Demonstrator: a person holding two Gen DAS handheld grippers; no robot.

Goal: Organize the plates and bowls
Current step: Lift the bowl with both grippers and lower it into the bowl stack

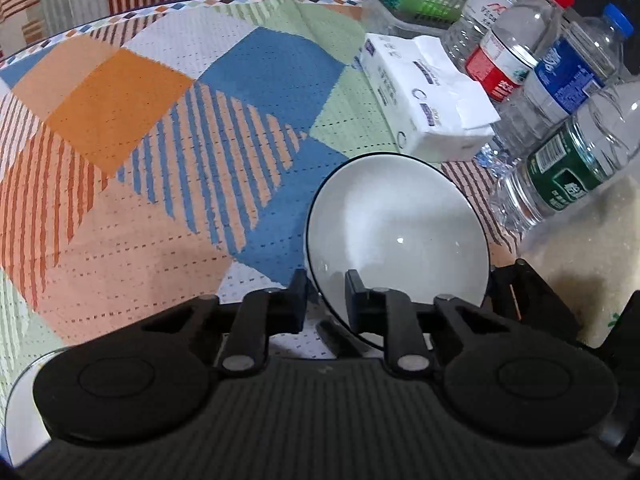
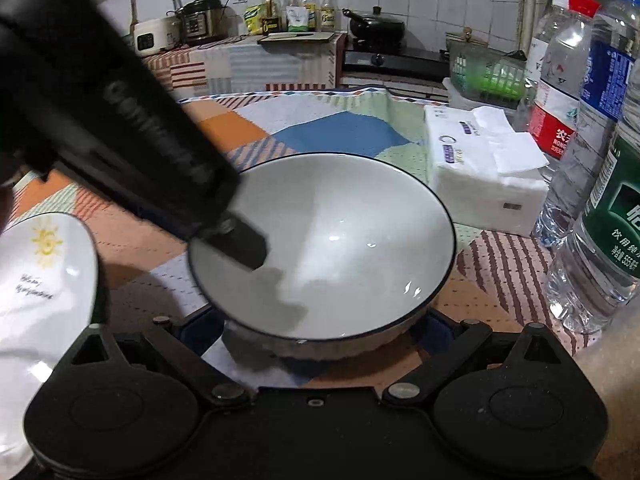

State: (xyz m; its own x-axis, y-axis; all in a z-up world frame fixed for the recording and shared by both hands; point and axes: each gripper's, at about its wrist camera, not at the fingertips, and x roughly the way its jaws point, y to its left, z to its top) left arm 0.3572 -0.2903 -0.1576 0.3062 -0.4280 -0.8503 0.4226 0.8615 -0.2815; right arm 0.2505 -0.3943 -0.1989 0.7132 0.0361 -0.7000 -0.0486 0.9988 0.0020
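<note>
A white bowl (image 1: 400, 224) with a thin black rim sits on the patchwork tablecloth (image 1: 160, 120). My left gripper (image 1: 326, 294) is shut on the bowl's near-left rim, with one finger outside the wall and one inside. In the right wrist view the same bowl (image 2: 340, 240) fills the middle, and the left gripper's inner finger (image 2: 244, 246) reaches in from the upper left. My right gripper (image 2: 316, 332) is spread wide with the bowl's lower wall between its fingers; the tips are hidden under the rim. A white plate (image 2: 40, 280) with a yellow sun drawing lies to the left.
Several plastic water bottles (image 1: 560, 92) stand close to the right of the bowl. A white tissue pack (image 1: 424, 92) lies behind it, and a clear box (image 1: 412, 4) sits farther back. The plate's edge (image 1: 18, 400) shows at the lower left. A stove and counter (image 2: 376, 40) are beyond the table.
</note>
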